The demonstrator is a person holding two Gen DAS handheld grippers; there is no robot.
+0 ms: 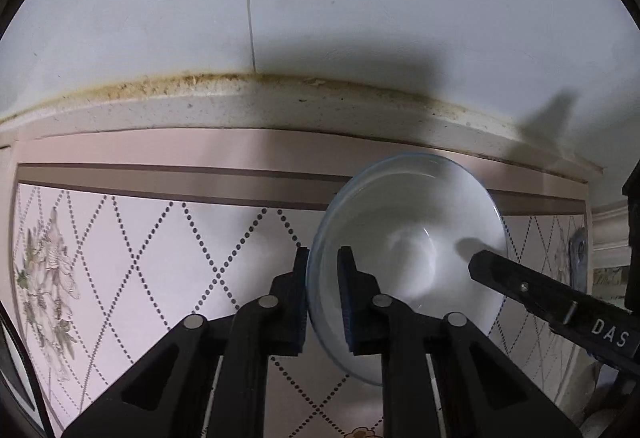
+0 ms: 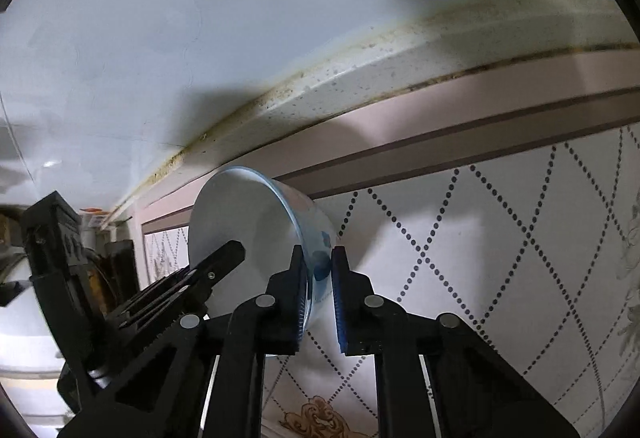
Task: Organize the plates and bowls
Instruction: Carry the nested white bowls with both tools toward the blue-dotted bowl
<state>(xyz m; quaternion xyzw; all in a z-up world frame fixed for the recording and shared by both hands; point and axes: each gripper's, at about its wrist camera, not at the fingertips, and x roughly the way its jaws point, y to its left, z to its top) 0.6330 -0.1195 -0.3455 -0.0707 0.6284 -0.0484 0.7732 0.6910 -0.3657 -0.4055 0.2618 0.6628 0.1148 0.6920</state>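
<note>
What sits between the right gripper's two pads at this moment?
The bowl: its thin rim wall is pinched between the right gripper pads, seen in the right wrist view. The left gripper clamps the opposite rim.

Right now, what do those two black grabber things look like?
Each hand-held gripper, left and right, is black plastic with angular arms and round silver pins at the joints. The fingers carry ridged dark-blue pads. The right one shows white letters "DAS" on its side, seen from the left camera.
</note>
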